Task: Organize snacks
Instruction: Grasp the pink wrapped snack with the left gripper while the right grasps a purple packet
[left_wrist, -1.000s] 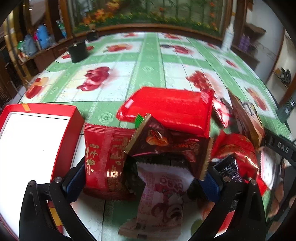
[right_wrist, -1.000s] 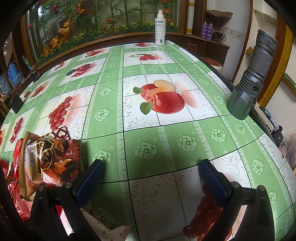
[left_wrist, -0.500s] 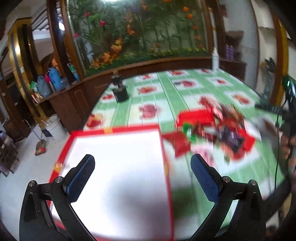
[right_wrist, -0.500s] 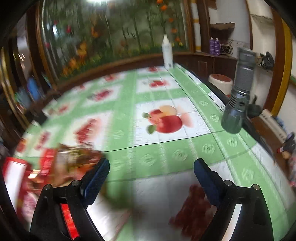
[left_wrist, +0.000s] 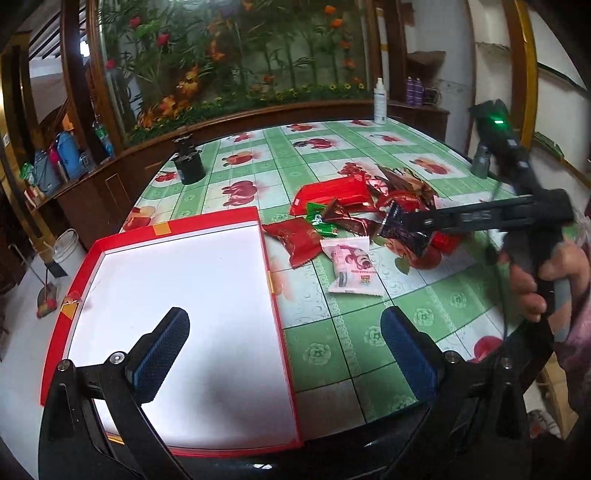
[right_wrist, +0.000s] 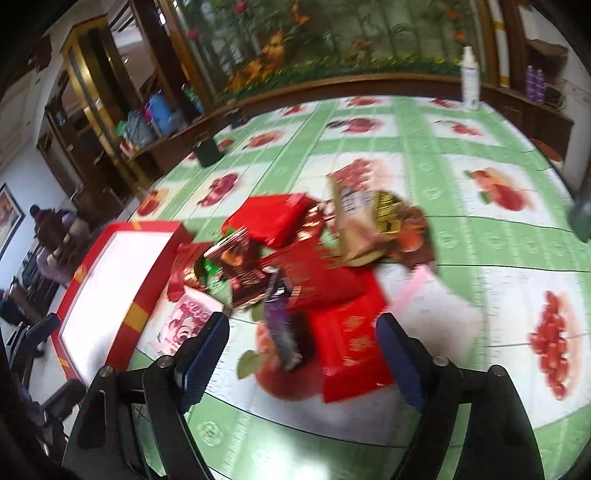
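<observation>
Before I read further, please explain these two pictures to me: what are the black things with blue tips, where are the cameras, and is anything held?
There is no robot. A person holds hand tongs in each hand, and a camera on each looks along its two fingers. In the left view, the left tongs are open and empty above the shallow red box with white inside. Farther right, the person's hand holds the right tongs, reaching toward the pile of shiny red and brown snack packets on the green fruit-patterned tablecloth. A pink and white cartoon packet lies near the box. In the blurred right view, the right tongs are open, holding nothing.
</observation>
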